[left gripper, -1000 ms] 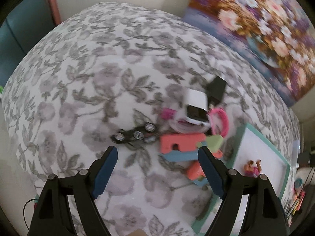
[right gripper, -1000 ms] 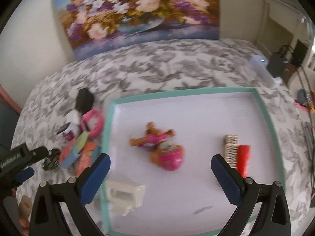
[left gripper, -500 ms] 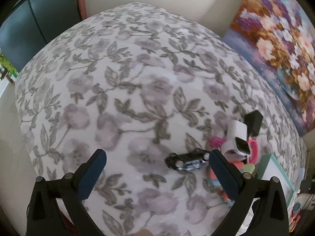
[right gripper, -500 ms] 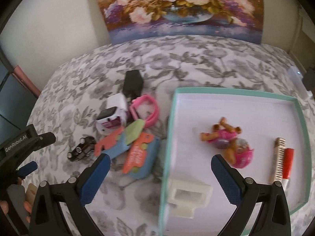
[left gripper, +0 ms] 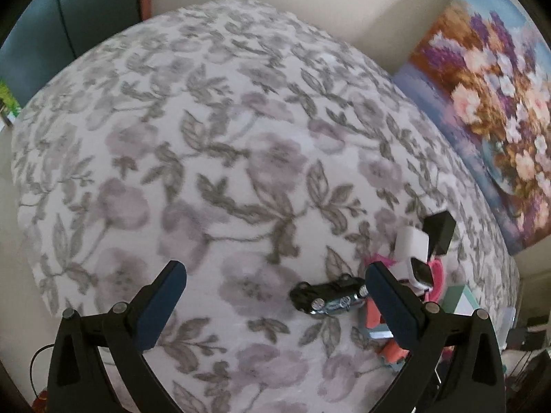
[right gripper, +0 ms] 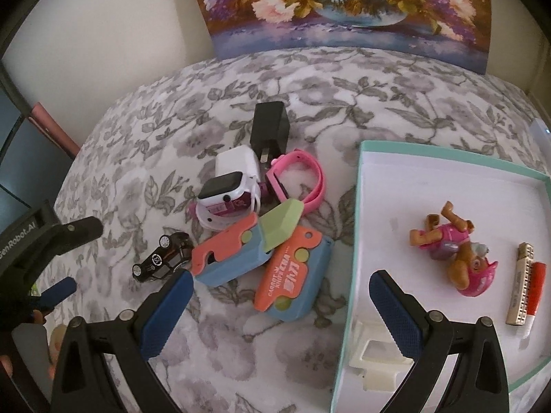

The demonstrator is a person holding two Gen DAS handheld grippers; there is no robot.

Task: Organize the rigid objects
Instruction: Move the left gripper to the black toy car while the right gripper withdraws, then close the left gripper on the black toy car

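A pile of small objects lies on the floral bedspread: a black toy car (right gripper: 162, 256) (left gripper: 327, 297), two orange-and-blue carrot knife toys (right gripper: 227, 253) (right gripper: 292, 278), a white and pink smartwatch (right gripper: 227, 194) (left gripper: 418, 268), a pink strap (right gripper: 299, 180) and a black charger (right gripper: 270, 125) (left gripper: 439, 232). My right gripper (right gripper: 279, 304) hangs open above the pile's near edge, holding nothing. My left gripper (left gripper: 273, 292) is wide open and empty, with the car beside its right finger. The teal-rimmed white tray (right gripper: 358, 213) holds a pup figure (right gripper: 458, 253), a harmonica (right gripper: 520, 284), a red tube (right gripper: 535, 285) and a white plastic piece (right gripper: 375, 359).
A flower painting (right gripper: 344, 3) (left gripper: 496, 110) leans on the wall behind the bed. The left gripper's body (right gripper: 38, 241) and a person's hand (right gripper: 34, 347) show at the left of the right wrist view. Bare bedspread (left gripper: 172, 137) stretches left of the pile.
Both views have shifted left: the pile went from between the left fingers to its right finger, and from the right view's left edge to its middle. The left jaws stand wider.
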